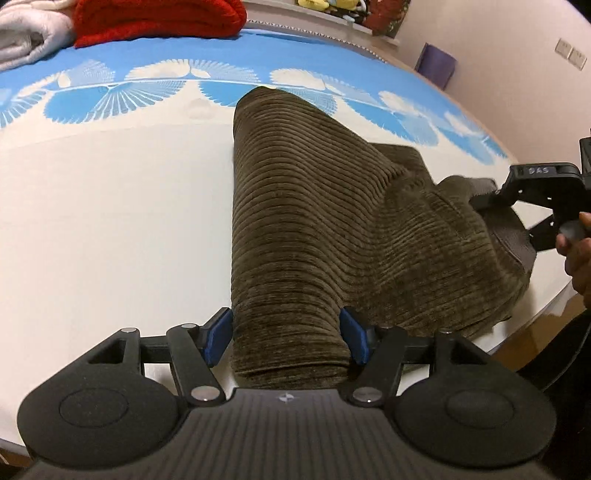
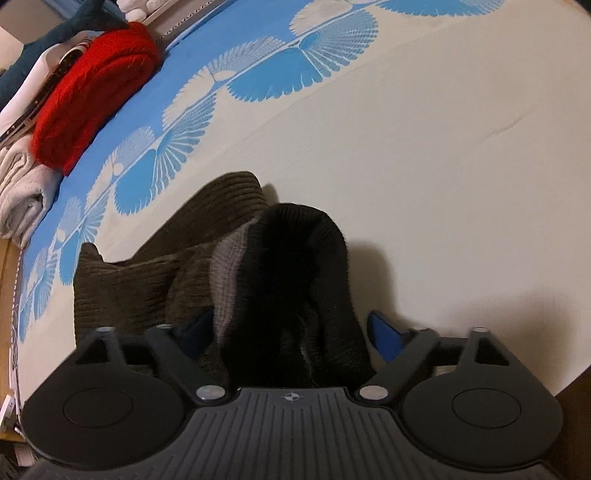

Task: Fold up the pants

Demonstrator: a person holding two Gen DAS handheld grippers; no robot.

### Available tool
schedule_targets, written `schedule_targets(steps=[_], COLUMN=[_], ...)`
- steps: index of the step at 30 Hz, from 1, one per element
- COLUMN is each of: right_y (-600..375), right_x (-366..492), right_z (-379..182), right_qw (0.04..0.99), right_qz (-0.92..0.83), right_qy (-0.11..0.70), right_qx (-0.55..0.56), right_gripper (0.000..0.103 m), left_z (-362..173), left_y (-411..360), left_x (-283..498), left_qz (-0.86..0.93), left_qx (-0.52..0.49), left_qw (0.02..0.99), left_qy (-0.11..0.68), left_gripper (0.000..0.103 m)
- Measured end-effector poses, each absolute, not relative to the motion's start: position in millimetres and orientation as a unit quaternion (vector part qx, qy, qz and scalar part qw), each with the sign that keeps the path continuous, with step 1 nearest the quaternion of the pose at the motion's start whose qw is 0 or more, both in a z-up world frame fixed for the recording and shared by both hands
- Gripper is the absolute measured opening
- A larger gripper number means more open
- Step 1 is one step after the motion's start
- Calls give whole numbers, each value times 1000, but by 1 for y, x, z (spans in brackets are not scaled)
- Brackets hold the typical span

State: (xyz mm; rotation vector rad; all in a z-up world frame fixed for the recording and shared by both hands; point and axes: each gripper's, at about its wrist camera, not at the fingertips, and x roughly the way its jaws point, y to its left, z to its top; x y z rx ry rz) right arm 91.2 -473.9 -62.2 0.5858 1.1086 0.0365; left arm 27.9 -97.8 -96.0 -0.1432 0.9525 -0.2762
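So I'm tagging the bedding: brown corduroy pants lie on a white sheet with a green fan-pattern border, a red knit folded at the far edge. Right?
Not quite: the fan-pattern border is blue, not green, as the left wrist view shows. The brown corduroy pants do lie on the white sheet, with the red knit folded at the far edge.

Both wrist views look steeply down, close over the same pants [image 1: 314,221] on the bed [image 1: 110,221].
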Motion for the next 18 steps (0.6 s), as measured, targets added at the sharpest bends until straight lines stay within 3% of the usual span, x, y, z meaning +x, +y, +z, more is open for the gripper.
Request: schedule_targets(steps=[2, 5, 11, 15, 18], right_y=[-468, -450, -410, -387, -389], right_x=[90, 87, 83, 89, 98], right_z=[-54, -28, 36, 66, 53], right_qw=[823, 852, 884, 841, 842], right_qz=[18, 29, 143, 310, 268], right_qy=[505, 475, 385, 311, 344], right_qx=[260, 217, 224, 315, 317], right_gripper=[50, 35, 30, 28, 28], left_z=[-94, -89, -58, -37, -29], left_y=[-90, -83, -45, -13, 0], left_x=[20, 22, 21, 19, 21], left_qz=[-137, -131, -94, -58, -52], left_qx=[-83, -112, -160, -201, -212], left_qw=[879, 877, 896, 909, 911], left_qy=[450, 449, 403, 360, 350], left_gripper=[70, 70, 68, 68, 68])
